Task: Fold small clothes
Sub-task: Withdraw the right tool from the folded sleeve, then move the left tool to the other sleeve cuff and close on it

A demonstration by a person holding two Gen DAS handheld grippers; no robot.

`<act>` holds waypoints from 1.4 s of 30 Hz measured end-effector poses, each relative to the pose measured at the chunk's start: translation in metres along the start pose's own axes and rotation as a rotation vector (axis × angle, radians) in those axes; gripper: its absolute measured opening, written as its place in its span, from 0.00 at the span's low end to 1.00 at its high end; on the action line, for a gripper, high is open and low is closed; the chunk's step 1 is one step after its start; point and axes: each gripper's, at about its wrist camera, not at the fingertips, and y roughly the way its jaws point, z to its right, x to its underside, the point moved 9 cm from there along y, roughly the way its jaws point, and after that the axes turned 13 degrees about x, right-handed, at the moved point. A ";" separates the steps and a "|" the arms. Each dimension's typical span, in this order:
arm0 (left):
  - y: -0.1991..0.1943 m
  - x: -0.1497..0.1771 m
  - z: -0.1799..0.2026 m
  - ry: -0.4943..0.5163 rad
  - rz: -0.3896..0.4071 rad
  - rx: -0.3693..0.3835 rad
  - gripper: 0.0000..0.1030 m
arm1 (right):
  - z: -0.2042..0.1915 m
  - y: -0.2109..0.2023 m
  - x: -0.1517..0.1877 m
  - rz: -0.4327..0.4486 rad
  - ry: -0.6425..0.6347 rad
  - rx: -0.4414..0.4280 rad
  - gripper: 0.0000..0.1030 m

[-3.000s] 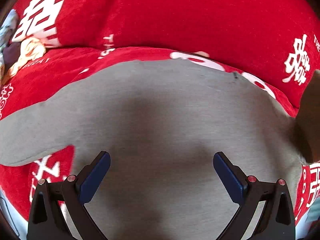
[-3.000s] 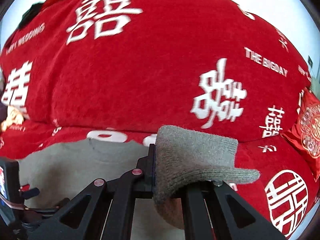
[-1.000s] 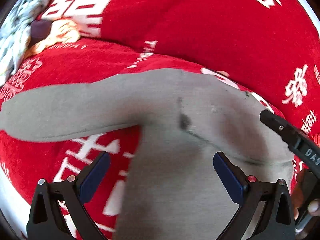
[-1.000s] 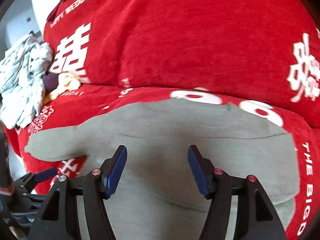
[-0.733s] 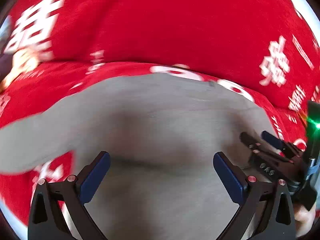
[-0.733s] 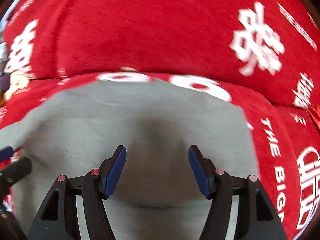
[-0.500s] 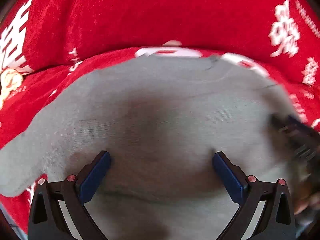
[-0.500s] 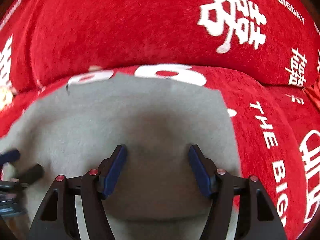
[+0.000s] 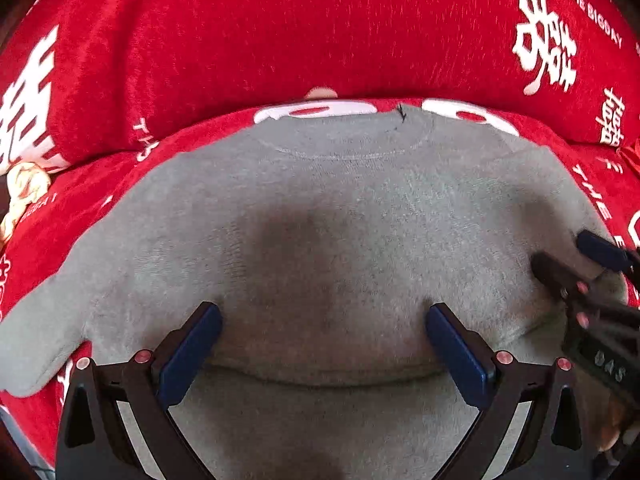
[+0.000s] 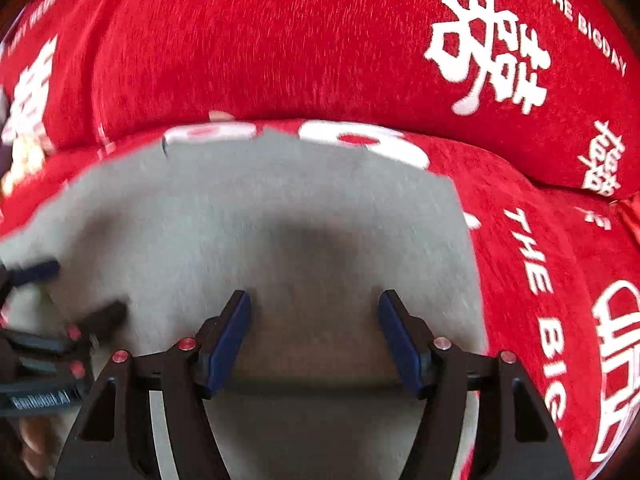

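A small grey knit sweater (image 9: 340, 220) lies flat on the red seat, collar (image 9: 348, 140) toward the backrest. Its left sleeve (image 9: 36, 344) sticks out sideways. A fold edge crosses the cloth just in front of my left gripper (image 9: 324, 340), which hovers open and low over the middle of the body with nothing between its blue pads. My right gripper (image 10: 314, 332) stands open over the sweater (image 10: 280, 220) near its straight right edge, holding nothing. Each gripper shows in the other's view: the right gripper (image 9: 592, 280) at the right edge, the left gripper (image 10: 60, 300) blurred at the left.
The red sofa cover with white characters forms the seat (image 10: 540, 280) and the bulging backrest (image 9: 320, 32) just behind the collar. A crumpled cream cloth (image 9: 24, 188) lies at the far left. Part of a hand (image 9: 612, 428) shows behind the right gripper.
The right gripper, shut on the sleeve cuff three seconds ago, is now open. The left gripper has swung from the left sleeve to the body's middle; the right has shifted right and lower.
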 end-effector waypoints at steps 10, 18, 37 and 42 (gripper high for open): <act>-0.025 0.036 -0.016 -0.026 0.034 0.029 1.00 | 0.025 -0.047 0.057 0.106 0.029 0.030 0.78; -0.023 0.038 -0.021 -0.062 0.014 0.005 1.00 | 0.097 -0.027 0.036 0.034 0.218 0.151 0.78; -0.016 0.028 -0.037 -0.127 -0.015 -0.012 1.00 | 0.122 -0.015 0.017 -0.026 0.216 0.157 0.79; -0.040 0.038 -0.048 -0.130 0.026 -0.009 1.00 | 0.127 -0.045 0.018 0.021 0.224 0.185 0.79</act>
